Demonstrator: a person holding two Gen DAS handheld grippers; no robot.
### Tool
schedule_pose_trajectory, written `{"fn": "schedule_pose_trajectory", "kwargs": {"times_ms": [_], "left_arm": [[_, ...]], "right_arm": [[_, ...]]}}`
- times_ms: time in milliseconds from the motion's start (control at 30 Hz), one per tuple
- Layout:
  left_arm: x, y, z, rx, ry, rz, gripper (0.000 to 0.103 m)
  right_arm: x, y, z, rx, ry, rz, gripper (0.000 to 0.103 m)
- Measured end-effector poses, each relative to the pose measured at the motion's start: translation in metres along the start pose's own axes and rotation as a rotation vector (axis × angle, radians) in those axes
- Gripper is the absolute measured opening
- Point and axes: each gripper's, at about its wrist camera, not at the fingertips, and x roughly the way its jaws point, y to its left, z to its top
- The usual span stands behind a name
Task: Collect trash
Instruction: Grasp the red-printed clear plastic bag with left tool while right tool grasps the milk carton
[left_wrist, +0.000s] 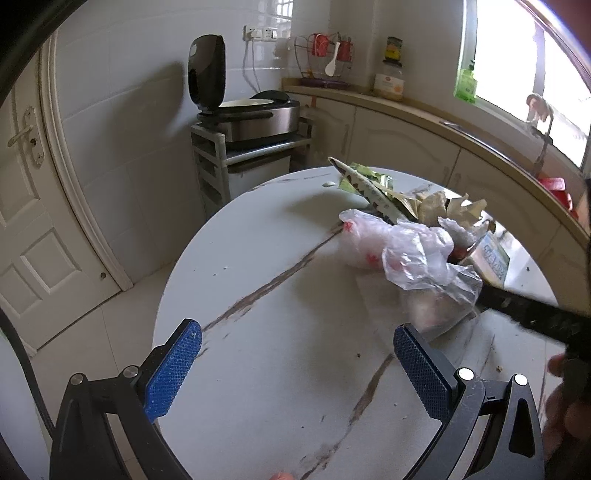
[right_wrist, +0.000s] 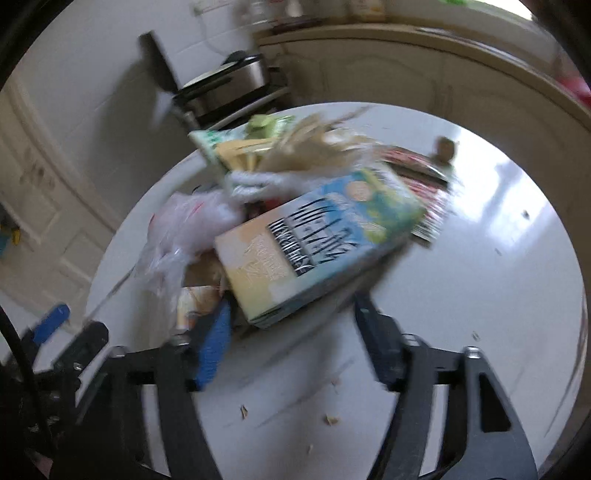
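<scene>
A heap of trash lies on the round white marble table (left_wrist: 258, 258): a crumpled clear plastic bag (left_wrist: 402, 251), green printed wrappers (left_wrist: 365, 184), crumpled paper and a flat cardboard box (right_wrist: 314, 240) with blue and yellow print. My left gripper (left_wrist: 295, 328) hovers open over bare tabletop, just short of the bag, with nothing between its blue pads. My right gripper (right_wrist: 291, 302) comes in from the right with the near end of the box between its fingers. The picture is blurred, but both pads look to be touching the box's sides. In the left wrist view its tips are hidden behind the bag.
A red-striped packet (right_wrist: 424, 184) lies behind the box. Crumbs (right_wrist: 332, 419) dot the near tabletop. Past the table stand a rice cooker (left_wrist: 255, 118) on a cart, a white door (left_wrist: 33, 221) and a curved counter (left_wrist: 406, 107) with bottles under a window.
</scene>
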Motion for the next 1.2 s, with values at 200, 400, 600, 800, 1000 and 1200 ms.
{"fn": "schedule_pose_trajectory", "kwargs": {"times_ms": [200,400,600,800,1000,1200], "left_arm": [[0.002,-0.011,0.008,0.034,-0.012,-0.004,0.102],[0.008,-0.014,0.017,0.041,-0.01,0.002,0.102],[0.013,-0.016,0.024,0.05,-0.007,0.004,0.102],[0.015,-0.028,0.031,0.081,-0.026,-0.01,0.102],[0.036,-0.055,0.041,0.152,0.008,-0.027,0.102],[0.063,-0.065,0.06,0.149,0.051,-0.032,0.102]], "right_arm": [[-0.009,0.017,0.019,0.043,-0.04,-0.03,0.085],[0.025,0.003,0.025,0.178,0.027,-0.144,0.078],[0.029,-0.006,0.019,0.166,0.021,-0.087,0.064],[0.01,-0.023,0.008,0.121,0.025,-0.076,0.052],[-0.006,-0.037,-0.005,0.102,0.04,-0.083,0.051],[-0.007,-0.041,-0.003,0.111,0.049,-0.077,0.054]]}}
